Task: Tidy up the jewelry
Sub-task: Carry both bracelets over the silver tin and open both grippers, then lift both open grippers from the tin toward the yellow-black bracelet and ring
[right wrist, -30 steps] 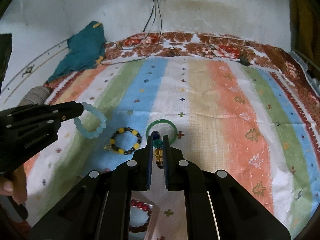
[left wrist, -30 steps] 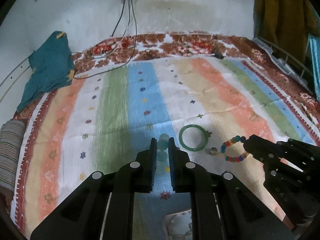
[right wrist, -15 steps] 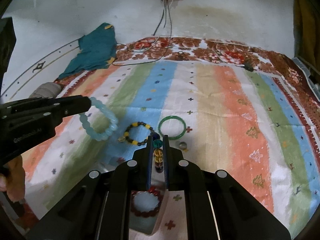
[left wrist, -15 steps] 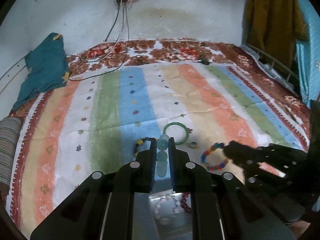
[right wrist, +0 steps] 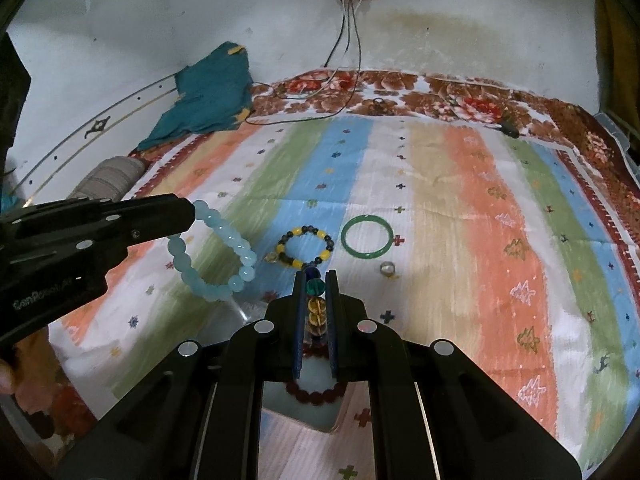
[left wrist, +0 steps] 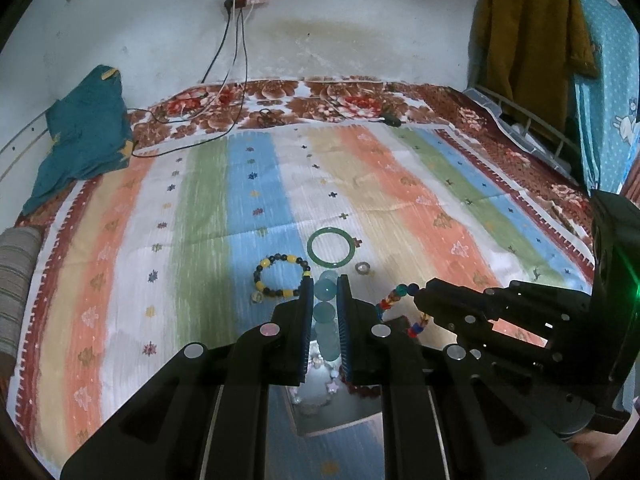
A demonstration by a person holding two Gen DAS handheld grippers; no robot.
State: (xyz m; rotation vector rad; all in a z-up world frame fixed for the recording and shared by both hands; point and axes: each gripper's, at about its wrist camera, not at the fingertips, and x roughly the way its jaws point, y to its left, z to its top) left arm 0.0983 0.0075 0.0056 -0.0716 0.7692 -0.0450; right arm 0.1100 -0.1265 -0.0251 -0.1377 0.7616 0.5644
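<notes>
My left gripper (left wrist: 324, 280) is shut on a pale blue bead bracelet (left wrist: 325, 312), which hangs from it in the right wrist view (right wrist: 224, 256). My right gripper (right wrist: 315, 276) is shut on a multicoloured bead bracelet (right wrist: 316, 308), which also shows in the left wrist view (left wrist: 394, 300). Both hang above an open box (left wrist: 332, 416) that holds a dark red bead bracelet (right wrist: 316, 394) and a white one (left wrist: 320, 384). On the striped bedspread lie a green bangle (right wrist: 366, 237), a black and yellow bead bracelet (right wrist: 306, 249) and a small ring (right wrist: 387, 268).
A teal cloth (left wrist: 84, 140) lies at the bed's far left. Cables (left wrist: 192, 140) run from a wall socket onto the far bed edge. A yellow-brown garment (left wrist: 528, 40) hangs at the right. A striped pillow (left wrist: 16, 280) is at the left edge.
Both grippers have pulled back and risen with their bracelets. The box has come into view below them, and the black and yellow bracelet now shows in the left wrist view.
</notes>
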